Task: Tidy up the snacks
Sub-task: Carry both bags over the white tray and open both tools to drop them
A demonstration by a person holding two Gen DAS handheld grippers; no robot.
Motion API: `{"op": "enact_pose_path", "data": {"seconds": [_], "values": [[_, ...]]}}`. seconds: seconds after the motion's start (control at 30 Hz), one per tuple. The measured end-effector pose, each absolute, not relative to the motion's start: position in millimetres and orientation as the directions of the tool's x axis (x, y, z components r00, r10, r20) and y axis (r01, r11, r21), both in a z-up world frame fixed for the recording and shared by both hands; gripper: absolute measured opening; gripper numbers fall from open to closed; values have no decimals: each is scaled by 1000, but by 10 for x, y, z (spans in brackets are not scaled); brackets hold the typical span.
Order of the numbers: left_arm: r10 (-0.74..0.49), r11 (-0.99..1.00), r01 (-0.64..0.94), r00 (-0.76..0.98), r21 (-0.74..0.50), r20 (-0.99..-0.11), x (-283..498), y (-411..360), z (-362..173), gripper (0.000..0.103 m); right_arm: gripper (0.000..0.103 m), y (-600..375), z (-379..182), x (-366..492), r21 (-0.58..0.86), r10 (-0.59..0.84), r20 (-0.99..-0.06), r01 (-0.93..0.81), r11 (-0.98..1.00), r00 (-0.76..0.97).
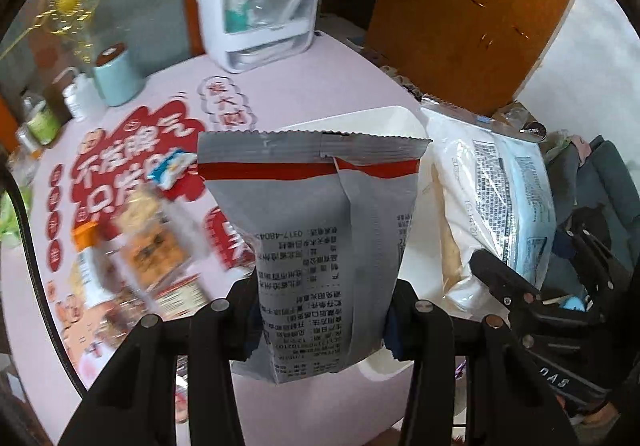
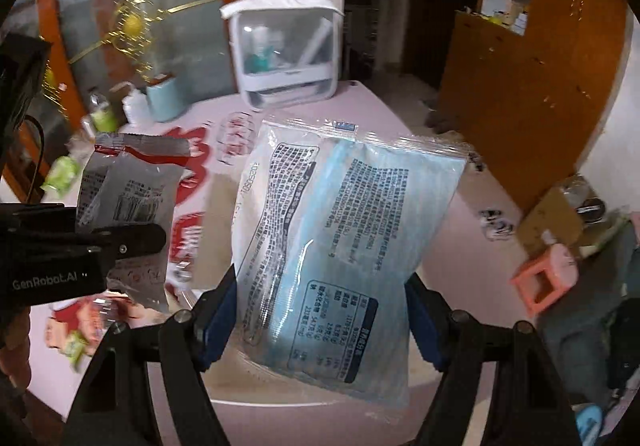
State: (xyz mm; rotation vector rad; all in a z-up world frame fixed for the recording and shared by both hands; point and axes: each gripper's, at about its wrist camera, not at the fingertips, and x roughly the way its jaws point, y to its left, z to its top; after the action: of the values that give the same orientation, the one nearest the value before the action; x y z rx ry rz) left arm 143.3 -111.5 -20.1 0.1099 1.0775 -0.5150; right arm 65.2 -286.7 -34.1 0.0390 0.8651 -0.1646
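We hold a grey snack packet [image 1: 316, 246] upright between the pads of our left gripper [image 1: 320, 318], clamped narrow, above the pink table [image 1: 352, 70]. Just beside it, our right gripper [image 2: 320, 322] grips a clear pack of blue face masks [image 2: 336, 246], jaws wide.

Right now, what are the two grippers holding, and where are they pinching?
The left gripper pinches the grey snack packet near its bottom end. The right gripper pinches the blue mask pack across its lower sides.
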Motion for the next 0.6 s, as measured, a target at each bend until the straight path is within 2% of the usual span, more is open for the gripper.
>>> {"op": "enact_pose_path", "data": {"seconds": [0.37, 0.4, 0.43, 0.5, 0.6], "values": [[-331, 871, 458, 287, -175, -899, 1600, -1934, -690, 48, 78, -3162, -724, 779, -68, -139, -819, 145, 987, 557], [-324, 871, 463, 293, -163, -900, 1595, -1959, -696, 54, 78, -3171, -752, 782, -63, -129, -826, 137, 989, 549], [-315, 872, 467, 306, -147, -898, 1582, -2000, -702, 68, 79, -3180, -785, 790, -54, -116, -834, 129, 990, 540], [-314, 876, 462, 334, -136, -889, 1592, -1991, -658, 85, 80, -3190, -863, 806, -29, -82, -851, 110, 994, 518], [-344, 873, 461, 345, -161, -873, 1601, -1988, -601, 93, 83, -3192, -955, 800, -3, -48, -868, 90, 996, 495]]}}
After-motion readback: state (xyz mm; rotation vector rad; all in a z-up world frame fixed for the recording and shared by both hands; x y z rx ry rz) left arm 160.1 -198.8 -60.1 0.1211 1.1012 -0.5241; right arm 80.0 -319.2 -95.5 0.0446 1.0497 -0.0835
